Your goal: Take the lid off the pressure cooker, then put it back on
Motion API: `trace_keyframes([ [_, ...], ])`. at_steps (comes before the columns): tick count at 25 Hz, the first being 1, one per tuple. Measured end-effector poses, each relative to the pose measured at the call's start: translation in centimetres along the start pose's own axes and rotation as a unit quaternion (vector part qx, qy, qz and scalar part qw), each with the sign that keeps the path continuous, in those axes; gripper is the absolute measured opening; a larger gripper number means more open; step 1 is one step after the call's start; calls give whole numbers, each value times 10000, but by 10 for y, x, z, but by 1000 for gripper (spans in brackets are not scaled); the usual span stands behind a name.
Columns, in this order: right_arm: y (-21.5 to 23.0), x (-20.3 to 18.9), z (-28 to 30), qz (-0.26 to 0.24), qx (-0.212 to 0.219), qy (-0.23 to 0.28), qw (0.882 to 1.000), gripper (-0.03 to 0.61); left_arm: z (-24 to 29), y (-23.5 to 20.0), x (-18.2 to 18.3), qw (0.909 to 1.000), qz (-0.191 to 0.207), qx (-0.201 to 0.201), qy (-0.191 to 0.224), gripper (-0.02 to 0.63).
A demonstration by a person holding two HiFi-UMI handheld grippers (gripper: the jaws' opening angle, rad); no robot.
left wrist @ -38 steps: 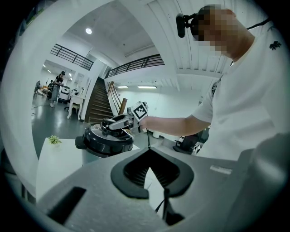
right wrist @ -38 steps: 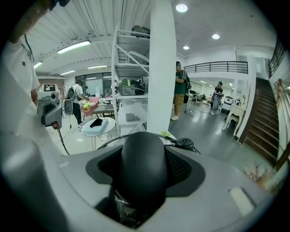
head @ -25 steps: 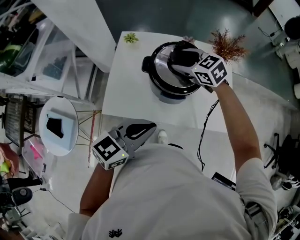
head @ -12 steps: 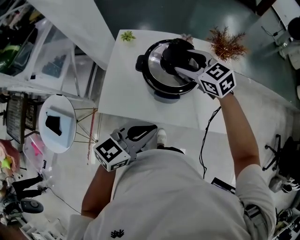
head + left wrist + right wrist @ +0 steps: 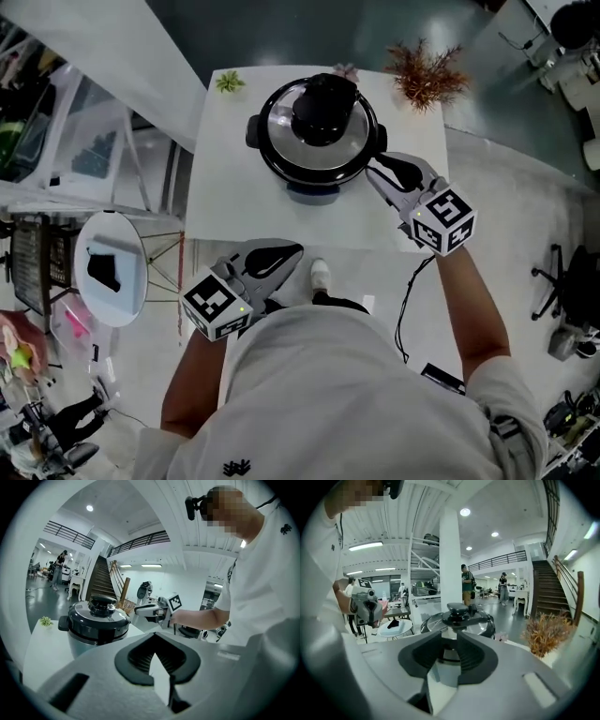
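One pressure cooker (image 5: 314, 187) stands on the table (image 5: 234, 211), its lid (image 5: 321, 117) on. The right gripper (image 5: 377, 167) beside it has just been closing, narrow and empty. The left gripper (image 5: 295, 251) has its jaws together.

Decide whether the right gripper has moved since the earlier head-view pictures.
Yes. The right gripper has drawn back off the lid of the pressure cooker toward the person, to its right; its jaws have just been closing, nothing between them.

A green sprig (image 5: 229, 82) and a dried reddish bush (image 5: 427, 75) are sitting at the far corners of the white table (image 5: 225, 187); a dark object (image 5: 101, 265) is lying on the round side table (image 5: 117, 302) nearby.
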State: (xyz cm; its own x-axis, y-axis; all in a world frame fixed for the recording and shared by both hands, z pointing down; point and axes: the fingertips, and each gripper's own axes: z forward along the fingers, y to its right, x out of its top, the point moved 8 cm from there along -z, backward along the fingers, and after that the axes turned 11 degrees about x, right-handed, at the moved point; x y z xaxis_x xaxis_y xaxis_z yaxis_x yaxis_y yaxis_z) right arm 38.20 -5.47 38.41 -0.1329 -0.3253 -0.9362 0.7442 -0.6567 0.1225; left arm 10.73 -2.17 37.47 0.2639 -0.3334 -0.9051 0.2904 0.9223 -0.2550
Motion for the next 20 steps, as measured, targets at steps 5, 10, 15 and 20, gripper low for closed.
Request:
trace_keyframes([
  [5,-55,-32,-16,530,-365,140,9978,19,-9,4,0,9992,306,-264,-42,6],
  [10,-129,-45,0,684,-293,82,9972,14,-43,4,-7,9985,382,-386,-53,6],
  [15,-198,-52,21,668,-325,36,9972,14,-88,1,-25,9985,389,-373,-68,6],
  [20,-259,-50,32,640,-479,74,9968,14,-137,8,-45,9983,386,-439,-67,6],
])
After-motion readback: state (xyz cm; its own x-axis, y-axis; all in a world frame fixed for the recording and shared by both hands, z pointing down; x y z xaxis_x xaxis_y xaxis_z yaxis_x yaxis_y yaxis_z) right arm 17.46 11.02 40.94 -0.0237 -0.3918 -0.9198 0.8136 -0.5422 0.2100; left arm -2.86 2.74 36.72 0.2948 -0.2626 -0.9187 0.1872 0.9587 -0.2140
